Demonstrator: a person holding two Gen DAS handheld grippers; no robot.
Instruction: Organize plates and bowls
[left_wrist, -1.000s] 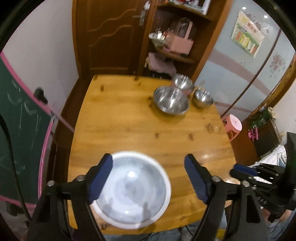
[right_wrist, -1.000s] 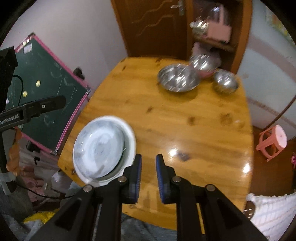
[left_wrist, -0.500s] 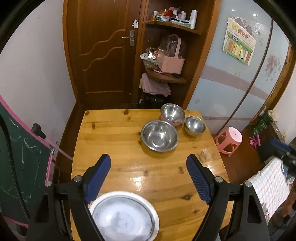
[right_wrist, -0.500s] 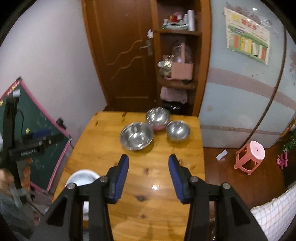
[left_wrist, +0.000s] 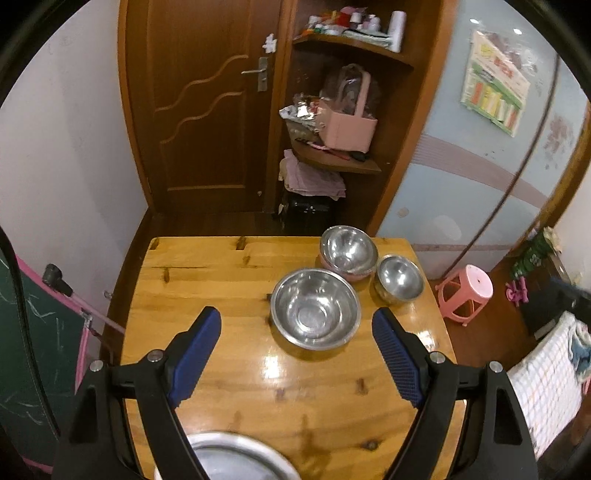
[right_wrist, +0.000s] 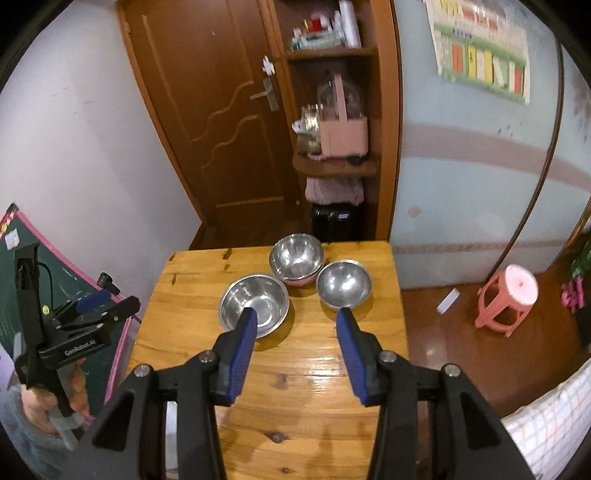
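Three steel bowls stand at the far right of the wooden table: a large bowl, a medium bowl nested in a pink bowl behind it, and a small bowl to the right. A white-rimmed plate lies at the near edge, cut off by the bottom of the left wrist view. My left gripper hangs open above the table with nothing between its fingers. My right gripper is open and empty too, framing the large bowl and the small bowl from above. The nested bowl sits beyond them.
A green chalkboard with a pink frame leans at the table's left. A pink stool stands on the floor to the right, and a checked cloth lies nearer. Behind the table are a brown door and a shelf with a pink basket.
Both grippers drew back and rose from the plate, which slid to the bottom of the left view. The right jaws went from nearly shut to open. The bowls now sit mid-frame.
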